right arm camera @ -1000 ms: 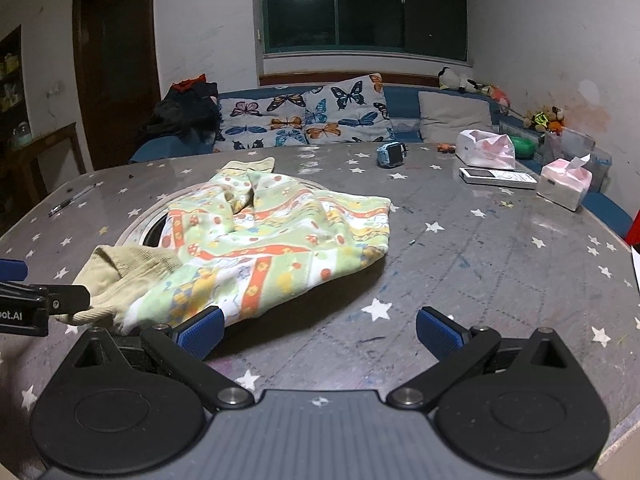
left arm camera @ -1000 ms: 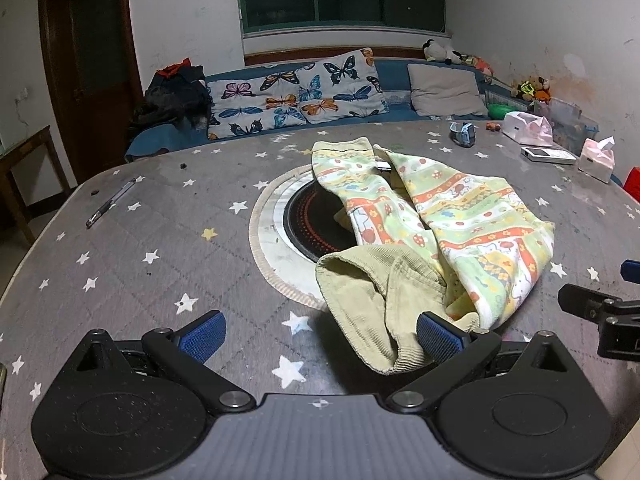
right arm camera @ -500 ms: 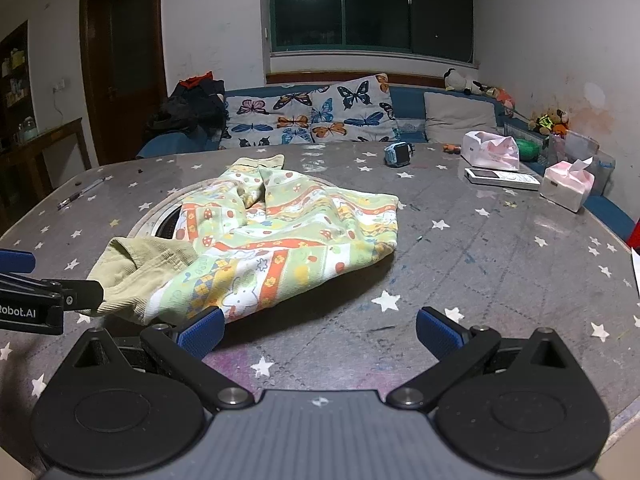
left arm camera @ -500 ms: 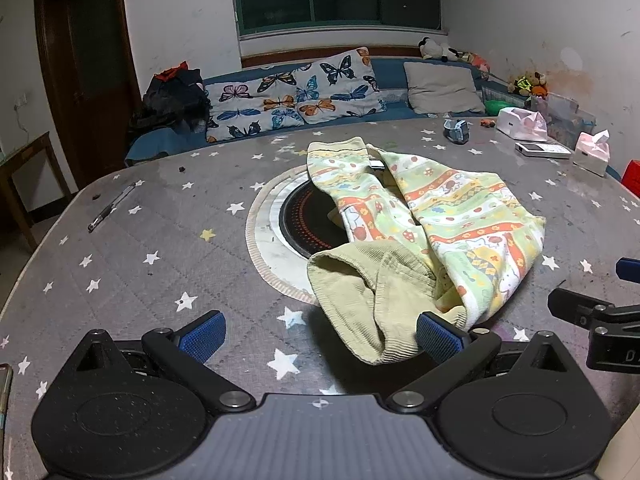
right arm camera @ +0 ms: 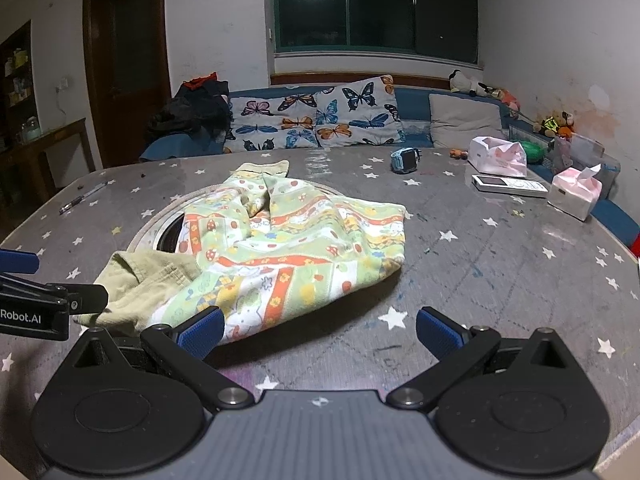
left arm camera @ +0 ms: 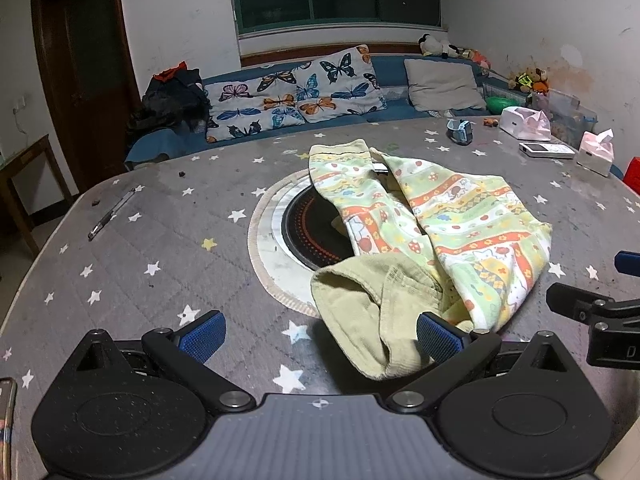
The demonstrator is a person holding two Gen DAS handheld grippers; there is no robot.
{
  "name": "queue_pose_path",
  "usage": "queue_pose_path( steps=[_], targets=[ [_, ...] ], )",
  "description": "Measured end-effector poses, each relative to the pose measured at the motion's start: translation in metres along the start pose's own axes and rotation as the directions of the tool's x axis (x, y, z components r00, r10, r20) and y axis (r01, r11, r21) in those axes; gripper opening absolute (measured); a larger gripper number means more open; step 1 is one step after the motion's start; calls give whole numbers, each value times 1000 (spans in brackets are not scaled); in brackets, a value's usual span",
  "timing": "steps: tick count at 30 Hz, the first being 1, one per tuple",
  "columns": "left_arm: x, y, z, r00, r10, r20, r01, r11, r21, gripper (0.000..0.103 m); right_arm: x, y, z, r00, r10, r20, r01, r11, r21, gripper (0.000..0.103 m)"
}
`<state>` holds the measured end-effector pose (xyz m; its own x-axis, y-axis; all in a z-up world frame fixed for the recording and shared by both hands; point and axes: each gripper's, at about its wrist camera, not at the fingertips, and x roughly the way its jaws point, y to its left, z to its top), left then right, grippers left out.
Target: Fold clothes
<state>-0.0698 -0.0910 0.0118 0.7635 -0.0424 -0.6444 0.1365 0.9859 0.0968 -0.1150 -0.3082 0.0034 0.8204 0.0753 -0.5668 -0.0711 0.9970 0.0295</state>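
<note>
Grey quilted cloth with white stars covers the round table (left arm camera: 152, 240) in front of me. On it lies a small pair of patterned trousers (left arm camera: 452, 216), pale green with orange stripes and cartoon prints, legs pointing away toward the sofa (right arm camera: 412, 116). Their plain olive-green waistband (left arm camera: 368, 312) is turned outward at the near end. The trousers partly cover a round black hotplate (left arm camera: 312, 228) set in the table's middle.

My left gripper (left arm camera: 320, 336) hangs low over the near table edge, fingers wide apart, holding nothing. Its right blue pad (left arm camera: 440, 338) sits just beside the waistband; I cannot tell whether they touch. My right gripper (right arm camera: 318, 330) is also spread wide and empty, its left pad (right arm camera: 202, 330) just at the hem of the patterned cloth, its right pad over bare table.

Farther off on the table I see a pen (left arm camera: 110, 214) to the left, and a blue watch (right arm camera: 406, 159), a white remote (right arm camera: 508, 186) and a pink tissue box (right arm camera: 576, 194) to the right. Butterfly cushions (left arm camera: 296, 92) lean on the sofa behind.
</note>
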Motion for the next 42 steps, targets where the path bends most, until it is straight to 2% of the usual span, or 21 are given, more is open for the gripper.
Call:
queue_pose_path(
  steps=[16,23,29,39,41,42],
  targets=[
    [22,17,35,1000,-11,8,11,1000,12,103,29,9,33,999,51,-1,-51,997,-55,102],
    [58,26,63,999,-34,-11,34,999,-15,103,66,6,60,997,74,-26,-76,994,-77,95],
    [97,32,85,995,-84,-47,80,994,-73,103,110,-1,86,995,77,-57,-82,994,-78,89],
    [158,40,109,976,-182,-120,151,963,-225,102,181,-3,107,989,89,-116,-101,990,-103,73],
    [168,41,109,967,-214,-139,174,950,-259,93,194,-4,108,986,92,-138,-106,990,-98,64],
    [172,41,110,962,-231,-147,185,944,-272,90,199,-4,107,984,94,-152,-110,989,-95,55]
  ],
)
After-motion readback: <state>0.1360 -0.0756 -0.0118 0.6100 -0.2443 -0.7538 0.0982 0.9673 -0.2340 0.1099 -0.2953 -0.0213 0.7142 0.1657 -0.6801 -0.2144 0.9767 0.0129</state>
